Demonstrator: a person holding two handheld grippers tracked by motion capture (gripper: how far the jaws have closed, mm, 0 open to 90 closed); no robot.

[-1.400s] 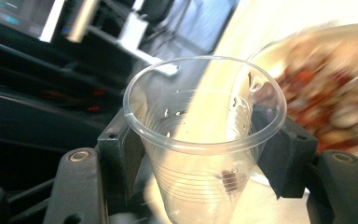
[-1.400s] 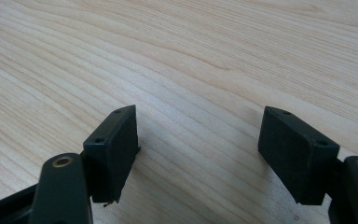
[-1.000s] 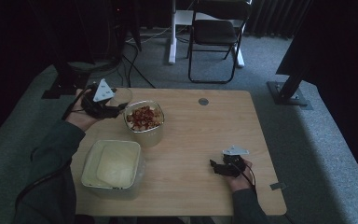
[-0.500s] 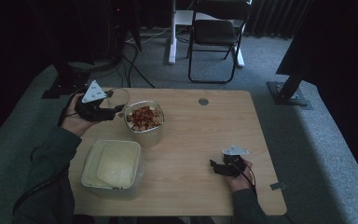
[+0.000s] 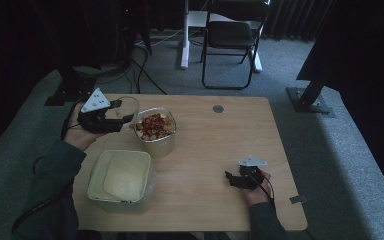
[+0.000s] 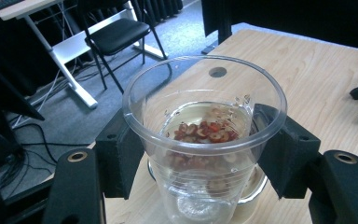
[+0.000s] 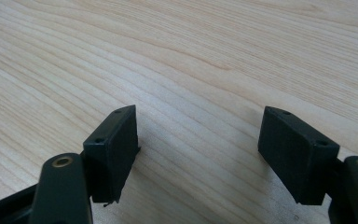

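Clear plastic, a cup sits clamped between the two black pads of the left tongs, in the upper left of the high view, at the far left corner of the pale wooden table. Seen from the left gripper view, the cup stands roughly upright in the middle of the frame, a pad pressed against each side of its wall just below the rim, and through its clear wall shows the round bowl beyond it, heaped with red and pale sliced pieces (what kind of food cannot be told). In the high view that bowl stands just right of the left tongs, near the table's upper middle. A hand in a dark green sleeve holds the left tongs, which carry a grey three-cornered plate on top. Below the bowl, at the lower left of the high view, rests a pale square container with rounded corners. The right tongs lie low on the table in the lower right of the high view, well apart from the cup and the bowl; in the right gripper view their pads stand apart with nothing between them, bare wood grain beneath. A small round grommet marks the table's far edge, and a black folding chair stands on the grey carpet beyond.
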